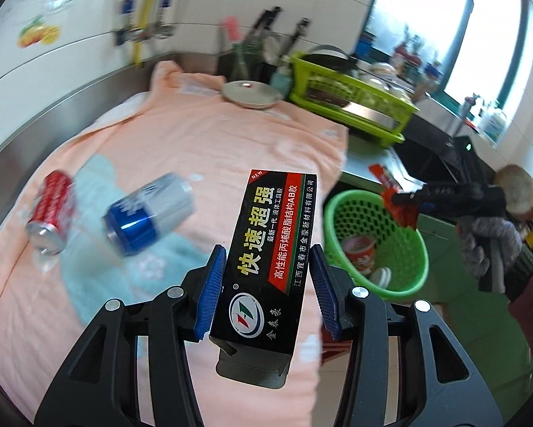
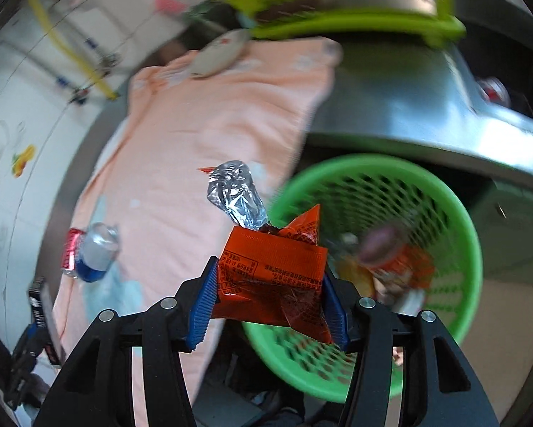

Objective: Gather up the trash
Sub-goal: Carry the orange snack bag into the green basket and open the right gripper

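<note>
left gripper [image 1: 268, 284]: we've got it clamped on the black glue box [image 1: 266, 259], blue pads on its two long sides, box sticking up and away from us over the peach towel [image 1: 202, 149]

right gripper [image 2: 270, 295]: the orange snack wrapper [image 2: 273, 284] sits between its pads with a crinkly silver foil end [image 2: 236, 195] poking out the far side; the jaws look clamped on it, though with something this floppy we wouldn't swear how firm

where the trash is: two cans still lie on the towel at the left, a red can [image 1: 51, 210] and a blue and white can [image 1: 150, 213] just beside it; the green basket [image 1: 414, 274] sits off the right edge of the towel, lower down, with a cup and other bits already in it

how the box handles: we reckon it's light, stiff cardboard, probably empty, so easy to crush if squeezed hard; holding the long sides low down like this seems fine

how the wrapper handles: we'd say it weighs nothing, is slippery and shapeless; pinch the thick folded middle, not the foil tail

how the cans handle: round and smooth, so they'll likely roll; we'd take them across the body

left view only: shows the right gripper from outside, in a gloved hand [image 1: 490, 245], with the wrapper over the basket's far rim

right view only: shows the basket's mesh insides up close and the cans from the other side, small and blurry
</note>
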Action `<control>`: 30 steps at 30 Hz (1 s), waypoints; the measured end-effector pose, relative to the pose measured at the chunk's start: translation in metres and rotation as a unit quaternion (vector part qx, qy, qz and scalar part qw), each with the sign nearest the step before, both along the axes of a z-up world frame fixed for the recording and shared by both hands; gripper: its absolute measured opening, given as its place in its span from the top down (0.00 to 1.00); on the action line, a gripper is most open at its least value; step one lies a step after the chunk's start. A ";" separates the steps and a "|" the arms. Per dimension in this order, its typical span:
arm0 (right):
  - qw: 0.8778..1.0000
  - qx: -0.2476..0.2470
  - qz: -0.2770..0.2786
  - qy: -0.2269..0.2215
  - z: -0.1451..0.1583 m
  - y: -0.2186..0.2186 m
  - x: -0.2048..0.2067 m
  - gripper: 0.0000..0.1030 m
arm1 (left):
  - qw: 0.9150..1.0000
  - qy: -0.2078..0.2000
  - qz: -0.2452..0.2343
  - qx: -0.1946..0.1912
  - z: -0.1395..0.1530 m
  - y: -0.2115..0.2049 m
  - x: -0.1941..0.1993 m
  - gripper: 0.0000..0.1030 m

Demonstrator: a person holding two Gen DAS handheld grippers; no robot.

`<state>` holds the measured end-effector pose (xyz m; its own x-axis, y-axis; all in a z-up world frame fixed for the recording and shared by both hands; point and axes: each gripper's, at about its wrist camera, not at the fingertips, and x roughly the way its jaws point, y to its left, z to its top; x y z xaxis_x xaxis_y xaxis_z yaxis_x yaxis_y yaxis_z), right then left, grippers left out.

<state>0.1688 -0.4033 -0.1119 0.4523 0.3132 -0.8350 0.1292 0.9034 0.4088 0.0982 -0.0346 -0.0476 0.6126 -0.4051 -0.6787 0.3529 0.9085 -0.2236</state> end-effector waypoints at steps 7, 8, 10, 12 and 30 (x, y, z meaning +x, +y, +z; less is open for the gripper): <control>0.999 -0.004 -0.037 0.027 -0.039 -0.032 -0.028 0.35 | 0.999 0.000 -0.047 0.008 0.003 -0.057 0.012 0.54; 0.999 -0.007 -0.041 0.027 -0.041 -0.032 -0.030 0.29 | 0.999 0.001 -0.052 0.010 0.003 -0.064 0.013 0.54; 0.999 -0.003 -0.042 0.026 -0.043 -0.035 -0.035 0.26 | 0.998 0.002 -0.063 0.012 0.002 -0.079 0.017 0.54; 0.999 -0.002 -0.042 0.026 -0.043 -0.037 -0.039 0.23 | 0.997 0.003 -0.070 0.014 0.001 -0.093 0.021 0.54; 0.998 0.013 -0.053 -0.023 -0.018 -0.068 -0.088 0.16 | 0.990 0.040 -0.134 0.015 -0.027 -0.213 0.060 0.53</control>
<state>0.0806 -0.4710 -0.1304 0.5224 0.2817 -0.8048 0.2045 0.8750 0.4389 0.1578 -0.2480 -0.0748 0.4288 -0.5252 -0.7351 0.5651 0.7907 -0.2353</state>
